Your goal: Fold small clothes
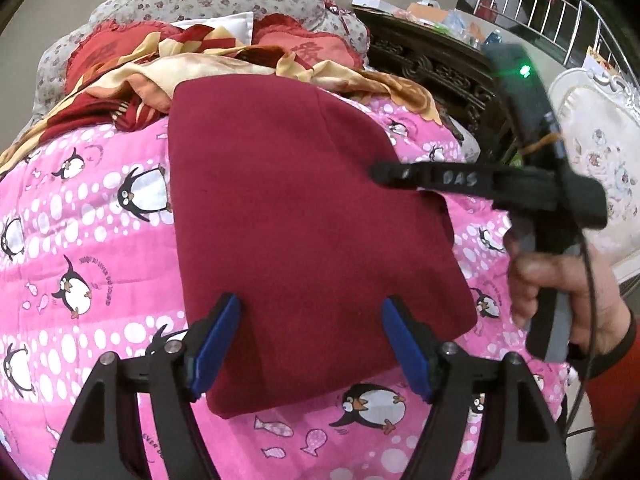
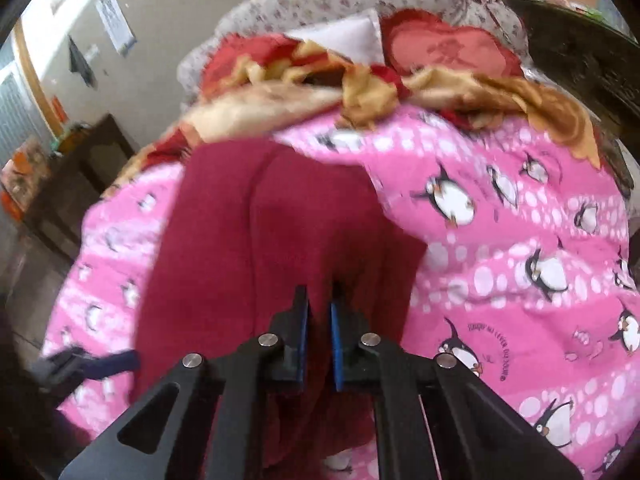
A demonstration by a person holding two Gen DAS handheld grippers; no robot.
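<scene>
Here, the dark red cloth [image 1: 304,232] lies folded flat on the pink penguin blanket [image 1: 80,240]; the left gripper [image 1: 312,344] is wide open over its near edge, with the cloth between the blue pads but nothing held; the right gripper [image 2: 319,312] is almost shut, low over the cloth's side, and I cannot tell if any cloth is pinched in it; the picture there is blurry.

What could go wrong: if the open fingers snag the top layer, the fold could pull apart; the soft, bumpy blanket could bunch up too.

The right gripper's arm has "DAS" on it; the blanket has small curved words, too tiny to read well.
</scene>
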